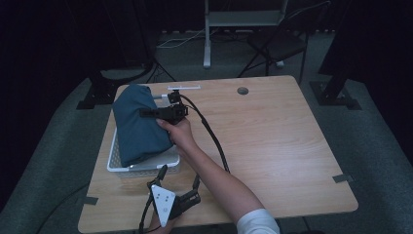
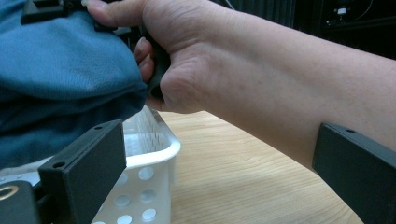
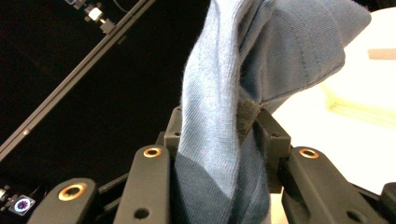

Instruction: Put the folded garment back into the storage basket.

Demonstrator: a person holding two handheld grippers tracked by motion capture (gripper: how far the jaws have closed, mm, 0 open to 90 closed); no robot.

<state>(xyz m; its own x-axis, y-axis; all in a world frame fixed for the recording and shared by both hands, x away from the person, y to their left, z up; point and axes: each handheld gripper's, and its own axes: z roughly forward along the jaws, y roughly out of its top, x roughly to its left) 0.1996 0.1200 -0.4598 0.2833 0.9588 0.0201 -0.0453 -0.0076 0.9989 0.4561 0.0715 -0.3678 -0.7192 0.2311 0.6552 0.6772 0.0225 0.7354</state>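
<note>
Left gripper (image 1: 178, 178): your jaws apart, idle beside white basket (image 1: 114, 163). Right gripper (image 1: 151, 113): clamped on blue cloth (image 1: 139, 126) heaped over basket. Step: stowing. Next: lower, then release.

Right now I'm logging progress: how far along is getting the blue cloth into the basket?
Most of the blue cloth already lies in the white basket. The right gripper is shut on a fold. Left: letting go and tucking in. The left gripper waits open.
</note>
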